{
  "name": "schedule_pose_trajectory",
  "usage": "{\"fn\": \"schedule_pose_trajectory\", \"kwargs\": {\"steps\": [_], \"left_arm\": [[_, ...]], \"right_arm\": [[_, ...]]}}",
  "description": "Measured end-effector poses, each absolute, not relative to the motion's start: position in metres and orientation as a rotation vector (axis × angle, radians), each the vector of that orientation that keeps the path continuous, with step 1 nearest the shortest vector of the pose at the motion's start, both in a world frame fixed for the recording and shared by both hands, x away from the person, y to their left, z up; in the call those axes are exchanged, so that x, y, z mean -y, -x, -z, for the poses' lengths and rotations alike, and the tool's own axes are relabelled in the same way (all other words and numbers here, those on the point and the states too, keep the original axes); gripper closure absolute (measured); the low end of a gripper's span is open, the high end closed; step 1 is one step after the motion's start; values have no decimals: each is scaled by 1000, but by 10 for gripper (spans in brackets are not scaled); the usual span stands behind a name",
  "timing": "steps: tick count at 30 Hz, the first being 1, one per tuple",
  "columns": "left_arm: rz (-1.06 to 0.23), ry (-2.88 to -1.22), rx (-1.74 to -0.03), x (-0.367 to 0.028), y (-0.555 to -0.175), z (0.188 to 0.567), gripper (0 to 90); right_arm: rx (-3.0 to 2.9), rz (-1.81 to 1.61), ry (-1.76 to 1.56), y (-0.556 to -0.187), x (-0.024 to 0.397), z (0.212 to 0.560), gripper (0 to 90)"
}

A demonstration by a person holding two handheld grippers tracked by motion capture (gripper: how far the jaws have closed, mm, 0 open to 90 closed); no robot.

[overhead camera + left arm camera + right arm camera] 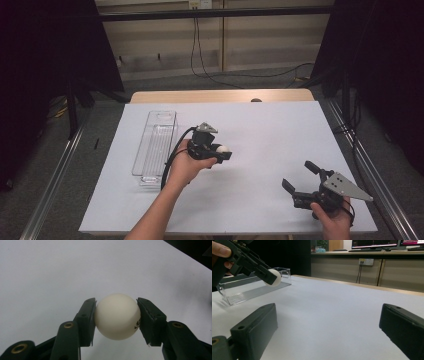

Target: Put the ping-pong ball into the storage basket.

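- Clamping a white ball squarely between both jaws: left hand-held gripper, closed on the ball from either side, pads touching it at left and right.
- Held up off the white desk, that ball, with a small dark mark low on one side in the left gripper view; height above the surface hard to judge.
- Seen in the high view near the middle of the desk, just right of a clear plastic tray, gripper gripped from below by the left hand, black cable looping back toward the forearm.
- Lying lengthwise on the left part of the desk, the tray: long, narrow, transparent, ribbed floor, standing apart from the ball.
- Picked up again in the right gripper view at upper left: ball at the tip of the left hand-held gripper's black jaws, tray behind and below it.
- Waiting well apart at the near right corner: right hand-held gripper, jaws spread wide, nothing between them, grey three-cornered plate on top, right hand wrapped around its rear.
- Hovering or resting on the desk, that right one? Cannot tell.
- Beyond the far edge: a grey floor, cables, dark curtains on both sides.
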State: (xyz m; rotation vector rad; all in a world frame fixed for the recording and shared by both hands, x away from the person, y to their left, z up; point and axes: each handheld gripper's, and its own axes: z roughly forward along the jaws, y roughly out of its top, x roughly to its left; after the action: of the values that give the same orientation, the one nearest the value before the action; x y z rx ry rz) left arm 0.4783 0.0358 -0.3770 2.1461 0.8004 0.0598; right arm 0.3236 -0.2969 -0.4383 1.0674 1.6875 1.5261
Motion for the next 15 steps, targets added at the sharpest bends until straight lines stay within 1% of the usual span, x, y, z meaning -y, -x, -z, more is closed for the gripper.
{"fn": "schedule_pose_trajectory", "kwargs": {"steps": [15], "left_arm": [[-78,-2152,-816,-44,-480,373,512]], "right_arm": [[-1699,-1527,-1064,-323,297,438,14]]}}
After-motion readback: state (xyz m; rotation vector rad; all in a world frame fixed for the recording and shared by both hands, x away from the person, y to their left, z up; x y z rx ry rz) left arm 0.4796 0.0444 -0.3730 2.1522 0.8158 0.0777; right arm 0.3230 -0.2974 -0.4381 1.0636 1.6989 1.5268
